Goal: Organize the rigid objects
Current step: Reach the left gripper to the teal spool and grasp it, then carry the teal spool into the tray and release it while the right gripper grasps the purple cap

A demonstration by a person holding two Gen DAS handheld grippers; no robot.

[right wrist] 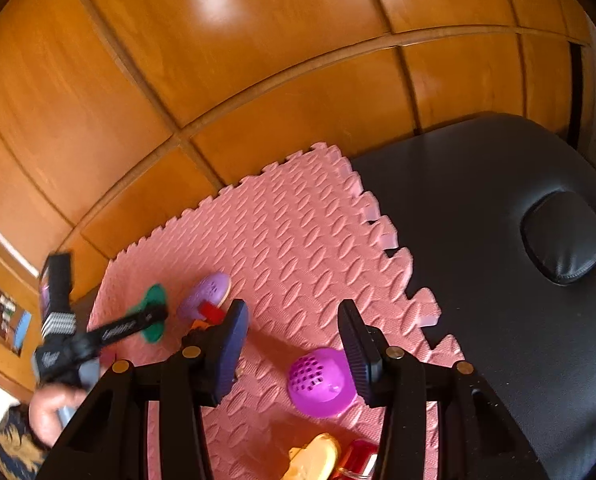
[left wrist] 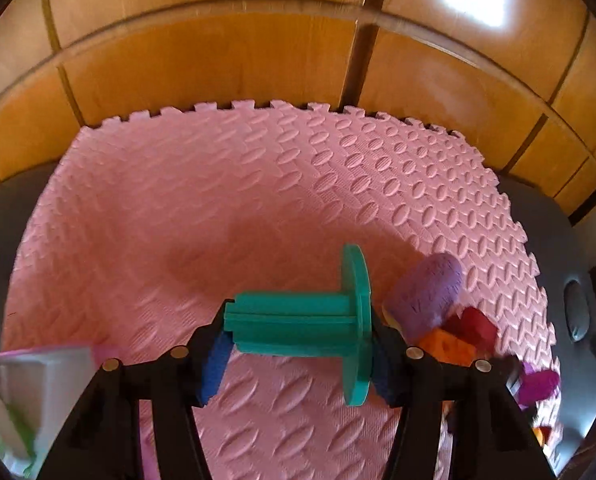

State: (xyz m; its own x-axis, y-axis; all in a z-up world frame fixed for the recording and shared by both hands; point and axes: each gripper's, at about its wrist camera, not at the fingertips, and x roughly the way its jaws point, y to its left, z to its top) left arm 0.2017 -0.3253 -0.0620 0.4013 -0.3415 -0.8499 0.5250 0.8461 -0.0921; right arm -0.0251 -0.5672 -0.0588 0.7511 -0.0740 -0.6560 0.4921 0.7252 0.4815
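Note:
A teal spool (left wrist: 298, 320) with a round flange lies crosswise between the blue pads (left wrist: 213, 364) of my left gripper (left wrist: 302, 322). The pads press on its two ends, just above the pink foam mat (left wrist: 217, 200). The right wrist view shows the same teal spool (right wrist: 156, 294) at far left, held by a person's hand (right wrist: 49, 408). My right gripper (right wrist: 293, 308) stands open over the mat. A magenta perforated dome (right wrist: 322, 382) rests on the mat beside its right finger, untouched by the left pad.
To the right of the spool lie a lavender perforated piece (left wrist: 426, 292), a red block (left wrist: 476, 326), an orange block (left wrist: 450, 346) and a magenta piece (left wrist: 538, 386). A white box (left wrist: 25, 392) sits at lower left. The mat lies on a black padded table (right wrist: 498, 240); wooden panels (right wrist: 257, 80) stand behind.

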